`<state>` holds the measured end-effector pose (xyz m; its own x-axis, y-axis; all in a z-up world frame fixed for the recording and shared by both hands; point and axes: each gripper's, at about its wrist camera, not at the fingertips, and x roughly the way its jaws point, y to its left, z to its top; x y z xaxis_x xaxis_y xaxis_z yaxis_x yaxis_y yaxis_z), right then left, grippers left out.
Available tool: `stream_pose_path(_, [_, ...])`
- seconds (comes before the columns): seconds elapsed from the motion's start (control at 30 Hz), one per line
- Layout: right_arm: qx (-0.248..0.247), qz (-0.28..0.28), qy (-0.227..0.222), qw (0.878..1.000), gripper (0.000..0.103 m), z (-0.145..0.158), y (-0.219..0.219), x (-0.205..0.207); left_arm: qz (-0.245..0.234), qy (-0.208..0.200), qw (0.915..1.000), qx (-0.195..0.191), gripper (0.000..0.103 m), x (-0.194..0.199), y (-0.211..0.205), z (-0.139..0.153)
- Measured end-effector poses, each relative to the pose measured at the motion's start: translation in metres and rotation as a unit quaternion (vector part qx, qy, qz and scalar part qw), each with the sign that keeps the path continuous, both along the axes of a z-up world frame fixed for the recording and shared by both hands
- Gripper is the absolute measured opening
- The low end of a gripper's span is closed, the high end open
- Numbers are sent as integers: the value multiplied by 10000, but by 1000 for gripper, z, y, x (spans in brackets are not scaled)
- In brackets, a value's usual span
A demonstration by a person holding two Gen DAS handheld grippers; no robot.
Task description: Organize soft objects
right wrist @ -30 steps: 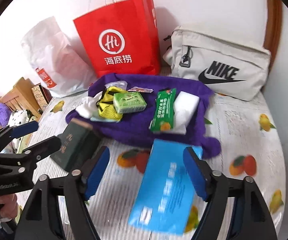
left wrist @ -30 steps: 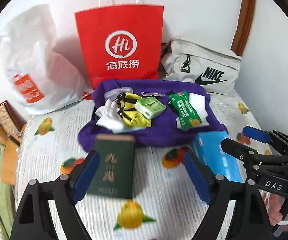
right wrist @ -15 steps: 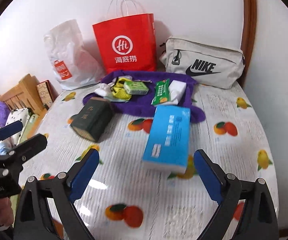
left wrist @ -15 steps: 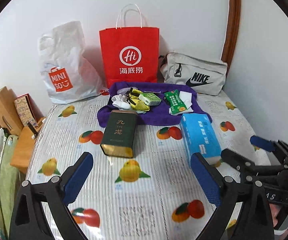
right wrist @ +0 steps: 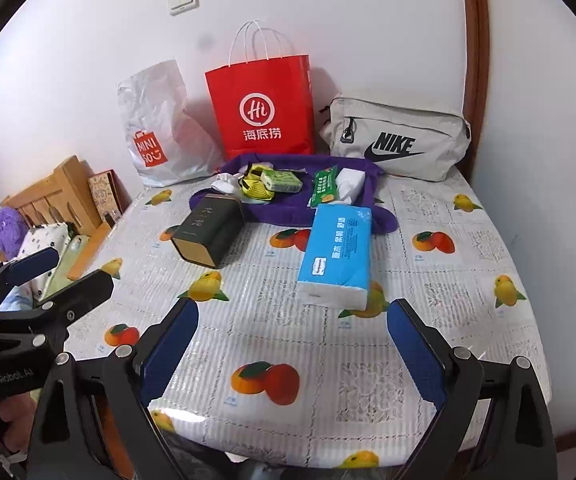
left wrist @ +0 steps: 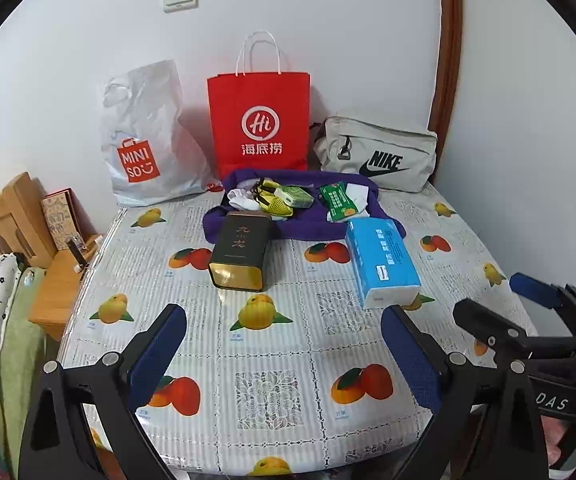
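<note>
1. Left claw spread wide, empty, above the near bench edge; right claw same.
2. Tissue pack lies flat mid-bench, beside the tin, both touching the purple cloth.
3. Risk: squeezing the soft pack crushes it; it could slide on the slick cover.

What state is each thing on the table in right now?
Dark green rectangular tea tin: lying on its side.
Blue plastic-wrapped tissue pack: lying flat, free.
Red paper shopping bag: upright against the wall.
Beige fabric Nike pouch: zipped shut.
Left gripper: jaws open, empty.
Right gripper: jaws open, empty.
</note>
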<state>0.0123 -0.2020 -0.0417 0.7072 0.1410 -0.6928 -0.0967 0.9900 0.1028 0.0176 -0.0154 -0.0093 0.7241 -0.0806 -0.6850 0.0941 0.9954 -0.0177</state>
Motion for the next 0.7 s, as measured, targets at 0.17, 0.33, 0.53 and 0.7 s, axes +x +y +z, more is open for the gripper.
stream_pose_path(0.17, [64,-75,-21,9999,95,1,-6,-8,-9,-58,10000,-29,99,-7,-1,3])
stream_pose_path(0.33, [93,-128,-50,9999,95,2,-11,-15,-43,-58,10000,7,99,-12,-5,1])
stream_pose_path(0.53, [70,-131,-75,9999,95,4,-13,-20,-63,-102,9999,45,99,-19,-6,3])
stream_pose_path(0.7, [9,-90,-104,9999,95,6,-12,-23,-78,-123,9999,52,99,-20,-7,6])
